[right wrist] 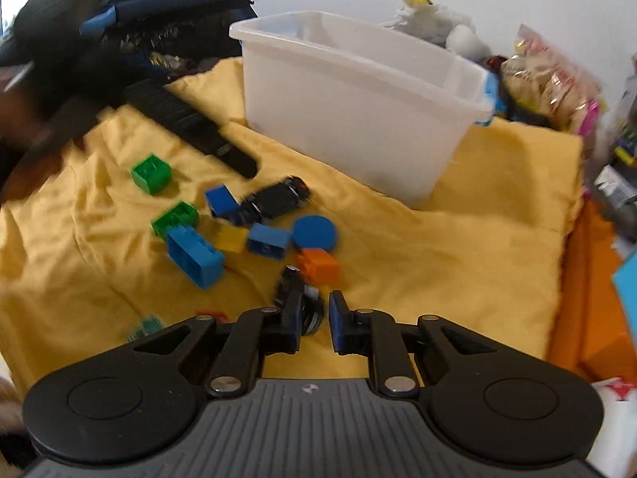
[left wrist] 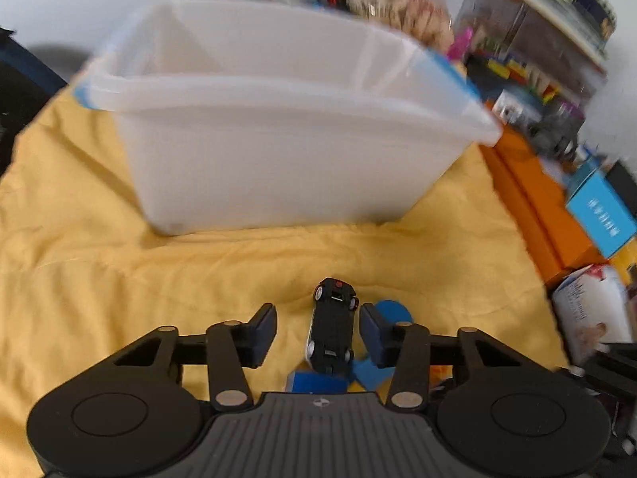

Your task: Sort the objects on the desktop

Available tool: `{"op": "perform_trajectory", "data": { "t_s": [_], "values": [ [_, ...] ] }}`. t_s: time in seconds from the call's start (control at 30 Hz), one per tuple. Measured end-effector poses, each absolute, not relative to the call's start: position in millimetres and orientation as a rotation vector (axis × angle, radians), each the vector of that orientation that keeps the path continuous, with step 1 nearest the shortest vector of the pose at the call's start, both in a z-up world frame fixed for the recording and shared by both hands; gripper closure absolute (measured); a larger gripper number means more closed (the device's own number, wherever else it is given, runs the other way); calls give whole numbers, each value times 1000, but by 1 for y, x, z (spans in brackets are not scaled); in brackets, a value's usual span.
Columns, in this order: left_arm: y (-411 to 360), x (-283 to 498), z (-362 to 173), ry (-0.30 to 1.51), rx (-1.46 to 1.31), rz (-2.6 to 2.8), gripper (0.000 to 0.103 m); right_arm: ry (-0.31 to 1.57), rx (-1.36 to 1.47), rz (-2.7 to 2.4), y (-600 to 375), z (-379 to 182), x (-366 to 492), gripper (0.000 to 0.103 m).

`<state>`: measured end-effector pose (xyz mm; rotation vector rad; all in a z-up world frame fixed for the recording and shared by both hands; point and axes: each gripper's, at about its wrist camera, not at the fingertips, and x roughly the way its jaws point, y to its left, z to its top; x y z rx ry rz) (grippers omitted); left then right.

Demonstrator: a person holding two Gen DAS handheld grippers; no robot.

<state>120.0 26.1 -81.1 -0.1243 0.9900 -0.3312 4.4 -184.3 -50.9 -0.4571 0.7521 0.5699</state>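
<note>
In the left wrist view a black toy car [left wrist: 332,324] lies on the yellow cloth [left wrist: 119,259] between the fingers of my left gripper [left wrist: 318,310]. It sits close to the right pad, a clear gap remains at the left pad, and the jaws stand half apart. A white plastic bin [left wrist: 278,151] stands behind. My right gripper [right wrist: 315,296] is closed on a second small black toy car [right wrist: 290,285]. Several bricks lie ahead: green [right wrist: 151,173], blue [right wrist: 195,257], orange [right wrist: 318,265]. With them are a blue disc [right wrist: 314,233] and the first car [right wrist: 278,199].
The white bin [right wrist: 358,119] stands at the back of the cloth. A dark ridged bar [right wrist: 191,127], blurred, reaches in from the upper left toward the first car. Orange boxes [left wrist: 533,199] and a blue box [left wrist: 601,215] line the right edge. Snack bags [right wrist: 549,79] crowd the back.
</note>
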Motion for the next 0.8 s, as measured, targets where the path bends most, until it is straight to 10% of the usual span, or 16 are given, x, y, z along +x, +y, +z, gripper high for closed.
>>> {"op": "perform_trajectory", "data": {
  "t_s": [0.23,0.67,0.8],
  "values": [
    [-3,132,-103,1042,7,-394,84,725,-558,547,-193,-54,-14,86],
    [48,20,-51,908,61,-291,84,859,-163,558,-226,-64,19,78],
    [65,-12,-75,971,26,-184,84,893,-77,591,-226,-71,30,61]
  ]
}}
